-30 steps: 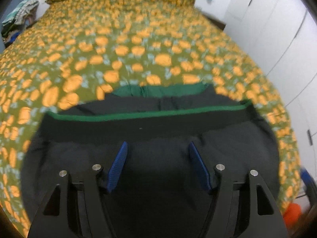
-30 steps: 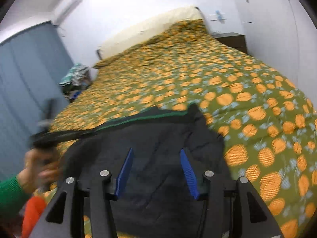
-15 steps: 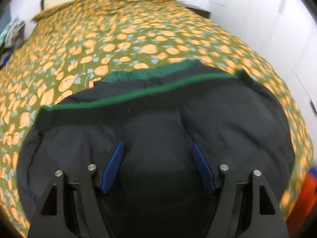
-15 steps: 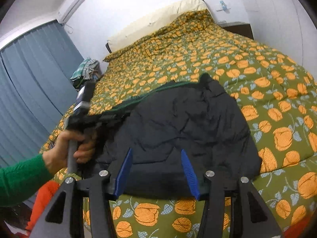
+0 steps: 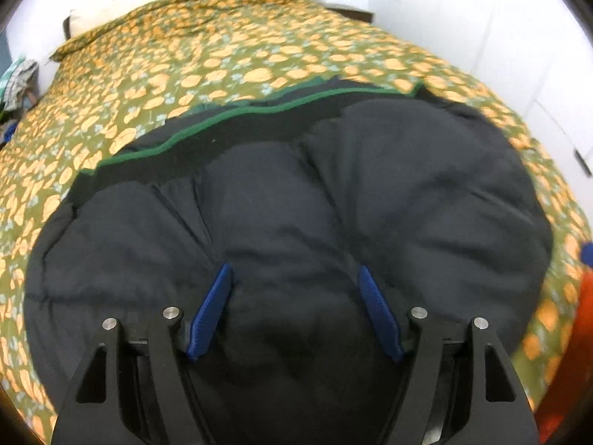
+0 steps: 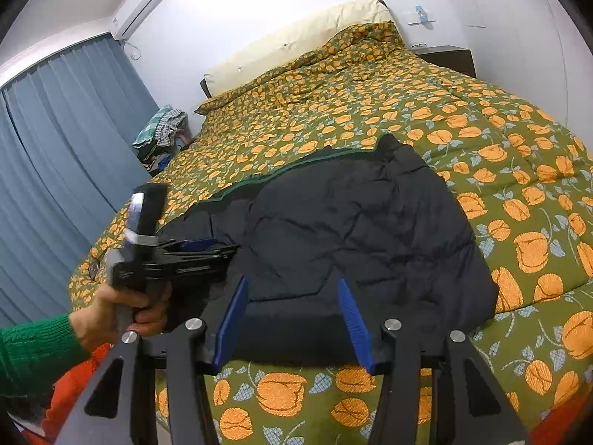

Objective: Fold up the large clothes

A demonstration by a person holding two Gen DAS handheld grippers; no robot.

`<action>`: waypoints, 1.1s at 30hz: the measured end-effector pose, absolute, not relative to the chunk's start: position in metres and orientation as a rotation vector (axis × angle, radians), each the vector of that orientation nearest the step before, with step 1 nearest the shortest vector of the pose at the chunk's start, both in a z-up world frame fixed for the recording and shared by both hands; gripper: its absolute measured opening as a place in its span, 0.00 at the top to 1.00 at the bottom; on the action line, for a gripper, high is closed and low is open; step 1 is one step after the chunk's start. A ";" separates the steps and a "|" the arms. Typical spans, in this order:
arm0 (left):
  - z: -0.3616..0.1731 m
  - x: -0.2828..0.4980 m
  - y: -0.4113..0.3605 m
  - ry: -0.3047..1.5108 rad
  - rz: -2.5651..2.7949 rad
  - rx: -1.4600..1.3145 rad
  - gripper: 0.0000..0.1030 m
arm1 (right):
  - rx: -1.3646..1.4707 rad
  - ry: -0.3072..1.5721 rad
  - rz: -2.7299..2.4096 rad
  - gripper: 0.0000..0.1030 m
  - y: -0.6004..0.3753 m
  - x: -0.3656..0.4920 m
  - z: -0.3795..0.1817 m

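The bed (image 6: 500, 141) wears a green quilt printed with orange flowers. A black jacket (image 6: 363, 230) with a green edge lies flat on its near end; a cream pillow (image 6: 296, 42) sits at the head.

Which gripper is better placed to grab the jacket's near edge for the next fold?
Probably right: the right gripper hangs open just above the black jacket's near edge. The left gripper is open over the jacket's padded middle.

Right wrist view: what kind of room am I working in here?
A bedroom, most likely: a large bed under a floral bedspread, a pillow at its head, a nightstand beside it, and blue curtains.
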State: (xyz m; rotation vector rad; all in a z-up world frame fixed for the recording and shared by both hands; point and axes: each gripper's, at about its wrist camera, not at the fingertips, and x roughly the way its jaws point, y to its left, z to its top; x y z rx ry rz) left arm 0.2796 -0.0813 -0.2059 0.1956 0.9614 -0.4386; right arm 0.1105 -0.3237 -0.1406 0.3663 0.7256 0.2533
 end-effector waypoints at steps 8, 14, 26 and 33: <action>-0.230 0.244 -0.087 0.953 -0.430 0.249 0.31 | 0.362 0.713 0.274 0.49 -0.321 0.111 -0.143; -0.227 0.241 -0.088 0.952 -0.418 0.259 0.33 | 0.323 0.721 0.279 0.49 -0.316 0.108 -0.148; -0.238 0.210 -0.095 0.937 -0.393 0.314 0.33 | 0.286 0.713 0.301 0.49 -0.304 0.109 -0.150; -0.230 0.193 -0.090 0.940 -0.409 0.338 0.32 | 0.285 0.754 0.277 0.49 -0.309 0.112 -0.163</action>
